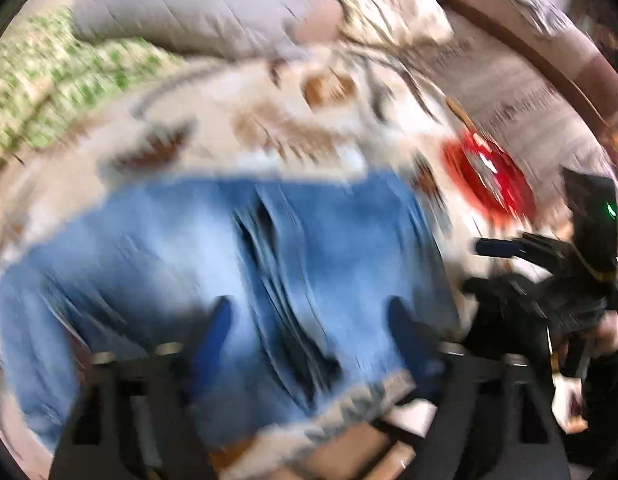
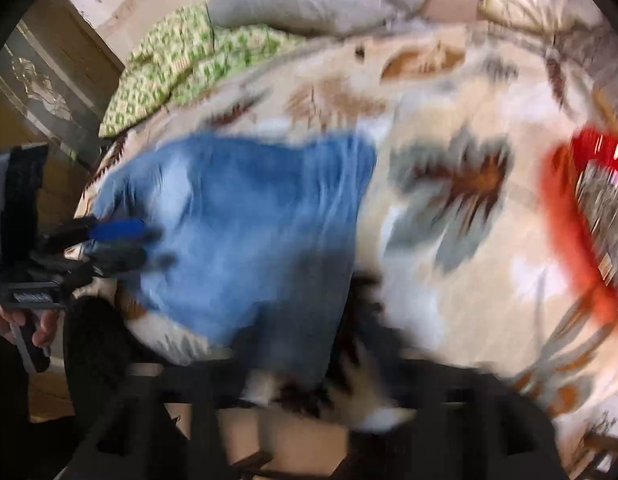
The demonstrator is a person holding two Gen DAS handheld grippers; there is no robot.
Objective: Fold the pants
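Fingers [image 1: 217,332] of your left gripper [image 1: 309,332] spread wide over soft, creased blue denim pants [image 1: 237,264] on the leaf-print blanket [image 1: 269,120]; your right gripper's [image 1: 521,276] fingers are too blurred to tell.

No text, brand, number or sign can be read in either view — motion blur smears everything. The small pale label on the black plastic gripper body [image 2: 31,298] at the left edge of the right wrist view carries dark marks, but they are too blurred to make out.
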